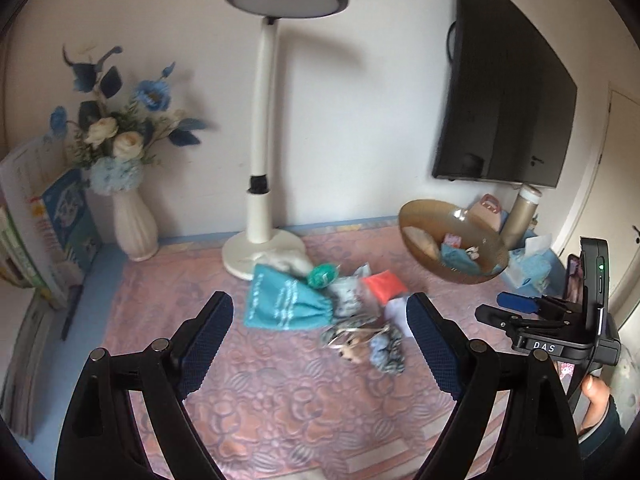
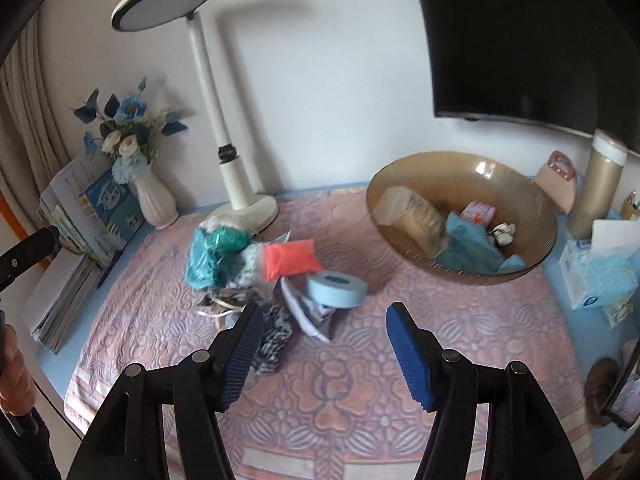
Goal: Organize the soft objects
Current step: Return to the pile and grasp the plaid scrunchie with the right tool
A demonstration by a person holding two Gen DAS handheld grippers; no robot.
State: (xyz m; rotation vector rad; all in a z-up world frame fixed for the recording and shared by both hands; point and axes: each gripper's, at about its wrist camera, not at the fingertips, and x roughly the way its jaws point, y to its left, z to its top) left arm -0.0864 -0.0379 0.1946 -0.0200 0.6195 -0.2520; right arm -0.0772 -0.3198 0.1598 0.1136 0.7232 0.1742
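A pile of soft things lies mid-table on the pink mat: a teal cloth pouch (image 1: 286, 302), a green ball (image 1: 322, 275), an orange-red pouch (image 1: 384, 285) and a blue checked scrunchie (image 1: 386, 354). The right wrist view shows the same pile, with the orange-red pouch (image 2: 290, 258) and a light blue tape roll (image 2: 336, 284). A brown glass bowl (image 2: 404, 178) at the right holds a teal cloth (image 2: 472, 248) and small items. My left gripper (image 1: 320, 348) is open and empty above the pile's near side. My right gripper (image 2: 322, 354) is open and empty, just before the pile.
A white desk lamp (image 1: 262, 152) stands behind the pile. A vase of blue flowers (image 1: 134, 224) and stacked books (image 1: 36, 220) are at the left. A tissue box (image 2: 600, 276), a gold bottle (image 2: 598, 188) and a wall TV (image 1: 504, 92) are at the right.
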